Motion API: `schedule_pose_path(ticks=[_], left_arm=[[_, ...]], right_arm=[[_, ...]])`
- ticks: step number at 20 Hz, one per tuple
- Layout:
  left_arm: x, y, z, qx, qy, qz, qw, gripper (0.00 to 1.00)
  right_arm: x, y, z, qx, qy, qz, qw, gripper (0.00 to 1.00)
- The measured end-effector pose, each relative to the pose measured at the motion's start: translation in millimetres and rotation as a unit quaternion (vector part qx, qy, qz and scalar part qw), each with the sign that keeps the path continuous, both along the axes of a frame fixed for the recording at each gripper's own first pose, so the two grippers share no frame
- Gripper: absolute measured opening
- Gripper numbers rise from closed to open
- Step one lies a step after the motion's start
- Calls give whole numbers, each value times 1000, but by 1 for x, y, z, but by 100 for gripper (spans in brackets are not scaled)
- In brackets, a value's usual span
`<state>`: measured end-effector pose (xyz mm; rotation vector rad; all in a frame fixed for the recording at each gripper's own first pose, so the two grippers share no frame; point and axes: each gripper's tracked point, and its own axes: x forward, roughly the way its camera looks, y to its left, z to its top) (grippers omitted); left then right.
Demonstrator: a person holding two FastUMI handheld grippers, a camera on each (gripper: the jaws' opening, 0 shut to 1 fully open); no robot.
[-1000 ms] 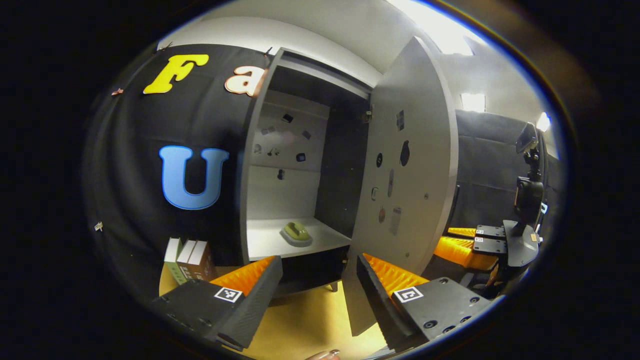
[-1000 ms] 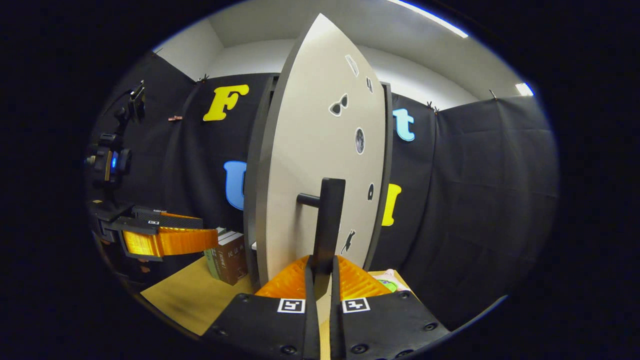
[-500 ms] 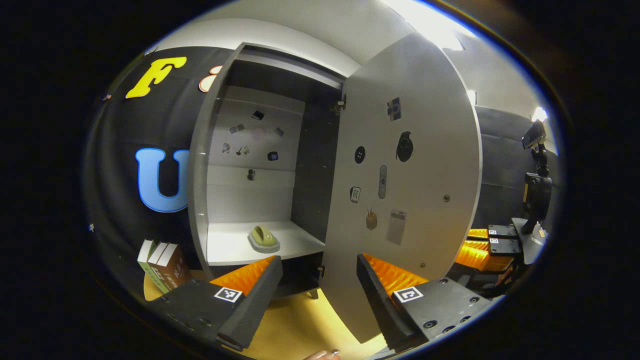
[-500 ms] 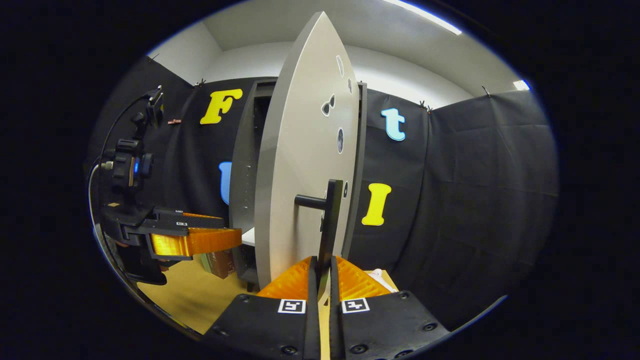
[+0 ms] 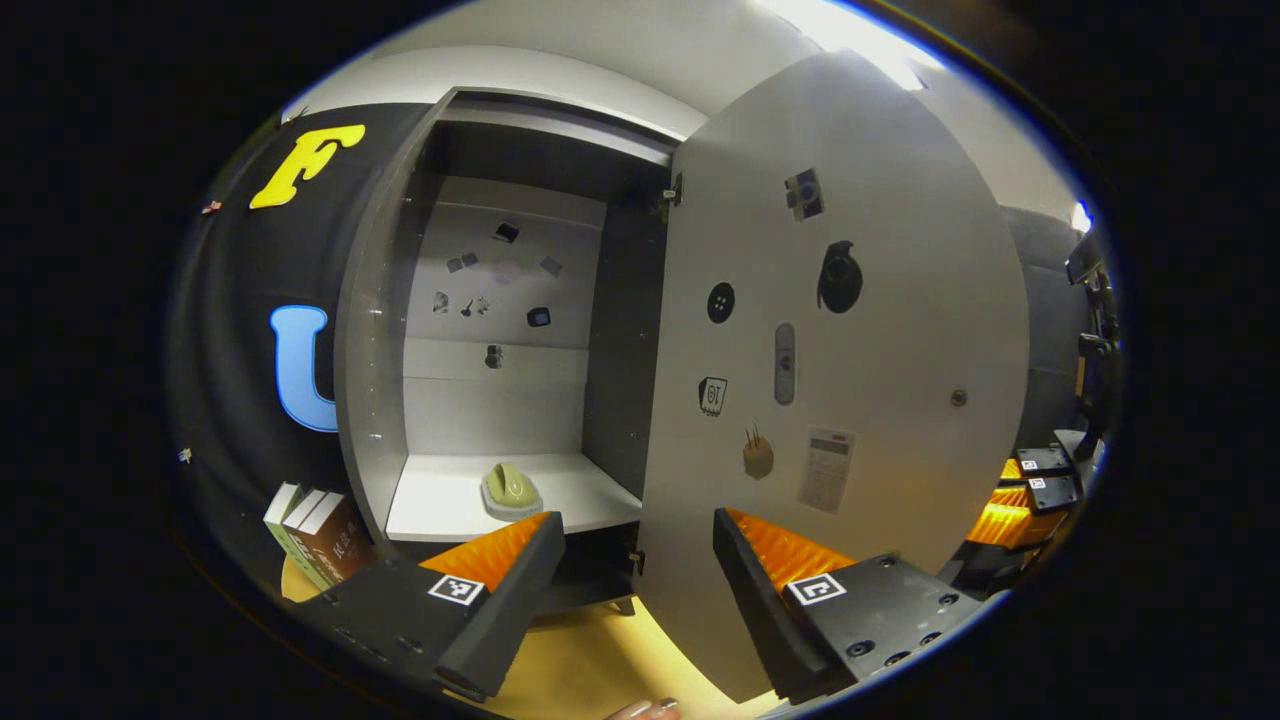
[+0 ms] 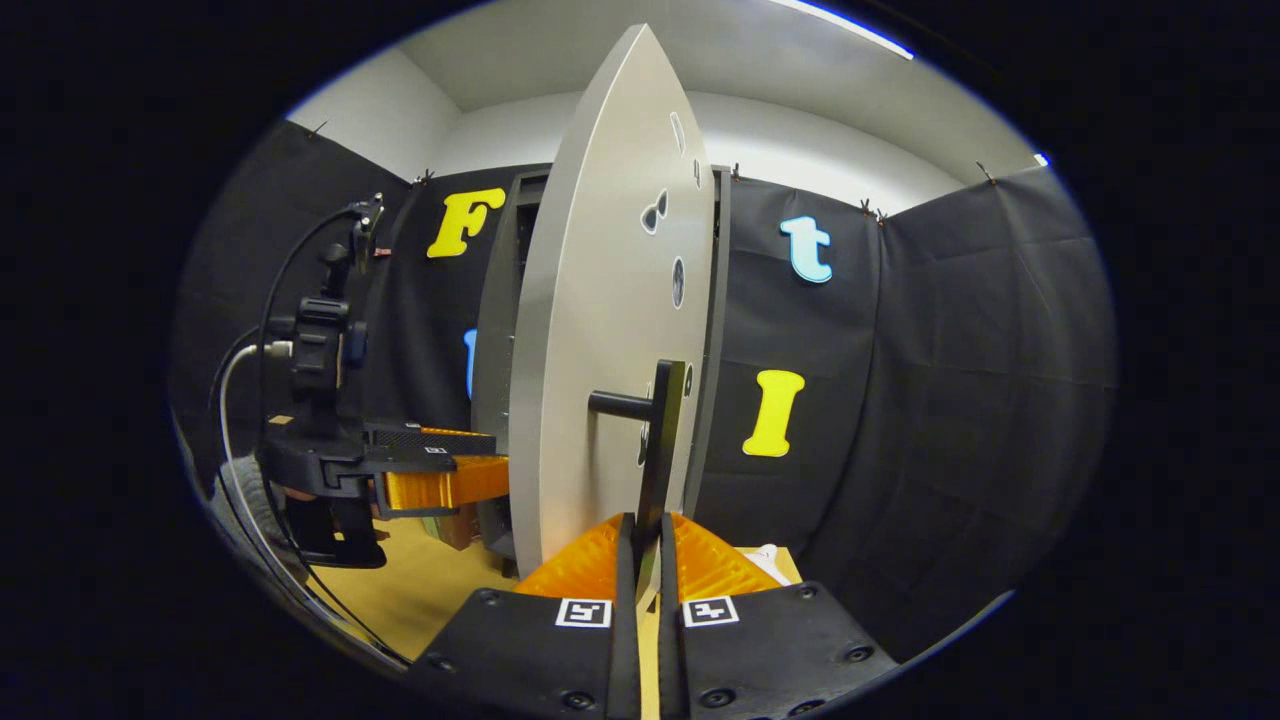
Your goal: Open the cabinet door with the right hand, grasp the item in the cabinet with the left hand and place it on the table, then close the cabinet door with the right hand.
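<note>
Grey cabinet door swung wide; right gripper fingers pinching its black handle to hold it open. Left gripper fingers spread, lined up w/ green item on cabinet shelf.

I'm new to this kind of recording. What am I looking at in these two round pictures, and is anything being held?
There is no robot here: a person holds a two-finger gripper in each hand, and a fisheye camera rides on each, looking along its fingers.

In the left gripper view, the left gripper is open and empty, facing an open cabinet. A small green item lies on the cabinet's shelf. Books stand on the yellowish table to the cabinet's left.

In the right gripper view, the right gripper is shut on the dark handle of the cabinet door, holding it open. The left gripper shows there too, farther off beside the door.

So the door is open and the item has not yet been grasped.
</note>
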<state>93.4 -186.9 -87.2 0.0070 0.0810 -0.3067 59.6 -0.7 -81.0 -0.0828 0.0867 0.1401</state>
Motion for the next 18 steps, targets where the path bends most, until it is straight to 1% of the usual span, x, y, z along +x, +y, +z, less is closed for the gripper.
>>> schedule_pose_path(ticks=[2,5,9,10,14,16,18], left_arm=[[5,3,-1,6,-1,16,1000,94],[16,5,-1,6,-1,36,999,95],[20,-6,-2,9,1,40,999,94],[20,-7,-1,13,1,42,999,94],[22,-15,0,19,-2,45,999,94],[23,-13,4,26,-12,57,998,94],[26,-8,8,35,-25,71,997,94]], right_arm=[[-1,-5,0,4,0,4,1000,11],[-1,-17,1,-10,-5,-10,1000,11],[-1,-35,0,-2,-10,-28,1000,11],[-1,-37,0,1,-11,-28,1000,11],[-2,-42,0,12,-10,2,1000,10],[-13,-51,3,19,-22,17,999,11],[-25,-57,11,50,-32,31,998,10]])
